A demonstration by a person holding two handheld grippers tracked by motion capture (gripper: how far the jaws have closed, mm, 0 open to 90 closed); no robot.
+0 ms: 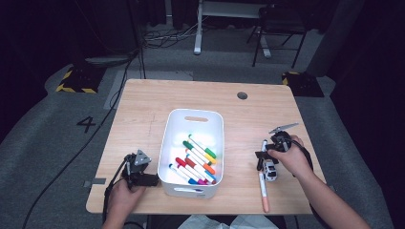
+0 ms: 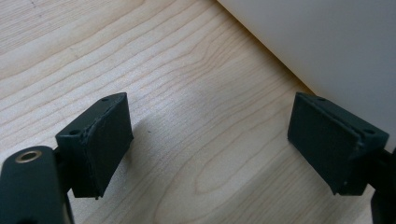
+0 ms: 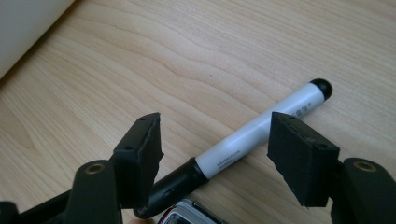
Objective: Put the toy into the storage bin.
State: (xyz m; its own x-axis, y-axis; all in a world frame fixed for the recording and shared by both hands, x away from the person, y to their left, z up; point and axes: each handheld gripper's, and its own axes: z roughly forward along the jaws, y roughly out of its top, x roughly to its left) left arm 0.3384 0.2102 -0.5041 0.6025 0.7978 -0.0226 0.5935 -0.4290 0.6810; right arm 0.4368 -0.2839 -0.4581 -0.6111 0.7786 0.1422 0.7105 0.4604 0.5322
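right gripper [image 3: 215, 154]: jaws wide, black marker [image 3: 261, 128] lay between them, ungripped.
left gripper [image 2: 210, 144]: wide, empty, at bin's [image 1: 167, 143] 8 o'clock.
advice: should have centred on barrel, then closed.

White plastic bin [image 2: 327, 42] beside left gripper [image 2: 208, 144]: cut off by top and right edges in left gripper view, just flat wall shows. Black-capped white marker [image 3: 252, 135] between open jaws of right gripper [image 3: 217, 154]: cap end hidden behind one jaw, tiny print on barrel too small to read. Small toy car [image 3: 194, 215] under right gripper: cut off by bottom edge.
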